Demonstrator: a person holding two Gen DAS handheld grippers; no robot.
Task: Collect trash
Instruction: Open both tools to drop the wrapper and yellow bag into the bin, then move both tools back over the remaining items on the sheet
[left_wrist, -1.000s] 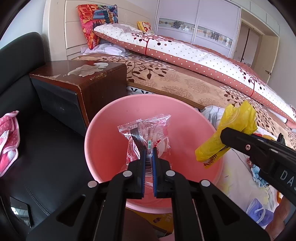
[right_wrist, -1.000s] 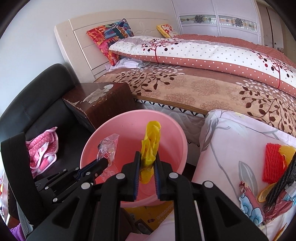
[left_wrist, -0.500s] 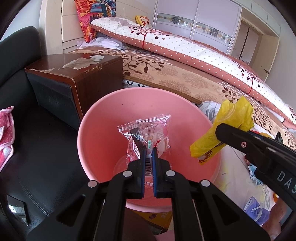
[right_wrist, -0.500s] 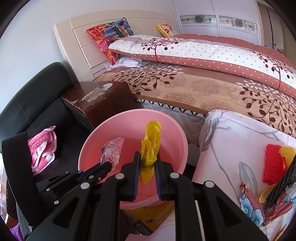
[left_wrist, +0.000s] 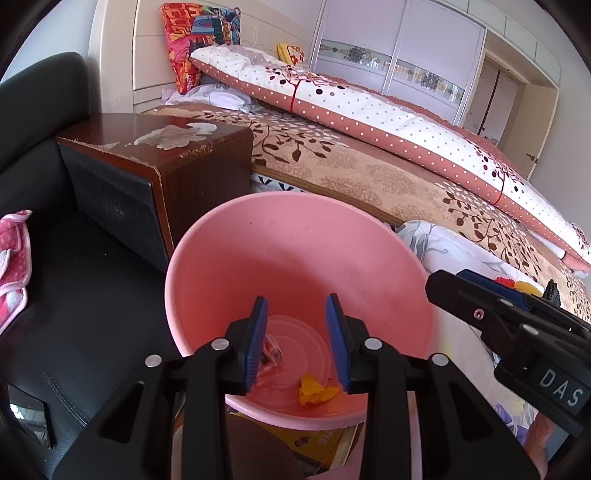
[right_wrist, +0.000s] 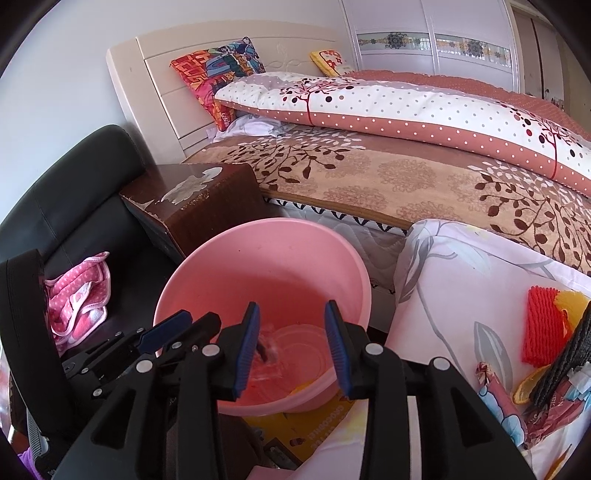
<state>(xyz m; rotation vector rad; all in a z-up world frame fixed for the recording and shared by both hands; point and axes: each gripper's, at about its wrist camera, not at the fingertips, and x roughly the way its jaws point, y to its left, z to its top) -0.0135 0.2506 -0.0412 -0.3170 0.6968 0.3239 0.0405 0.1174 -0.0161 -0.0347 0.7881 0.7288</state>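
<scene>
1. On my far left a pink cloth (right_wrist: 79, 295) lies on the black leather seat (left_wrist: 85, 280), beside the worn brown nightstand (left_wrist: 162, 155); neither looks like trash to me.
2. My left tool (left_wrist: 297, 341) hangs over the pink basin (left_wrist: 299, 236) with its blue pads spread wide, holding nothing.
3. Down in the basin lie a clear snack wrapper (left_wrist: 271, 352) and a crumpled yellow bag (left_wrist: 317, 393), so two pieces count as collected.
4. My right tool (right_wrist: 293, 347) is also over the basin, pads wide apart and empty.
5. Further right, on the floral sheet (right_wrist: 443, 295), more trash waits: a red foam net (right_wrist: 541, 325), orange scraps (right_wrist: 572, 302), a dark bundle (right_wrist: 569, 358) and printed wrappers (right_wrist: 546, 410). I judge the job well short of finished.
6. Writing: "DAS" shows on the right tool's body in the left camera; upside-down lettering on a yellow box (right_wrist: 314, 419) under the basin is too distorted to read.
</scene>
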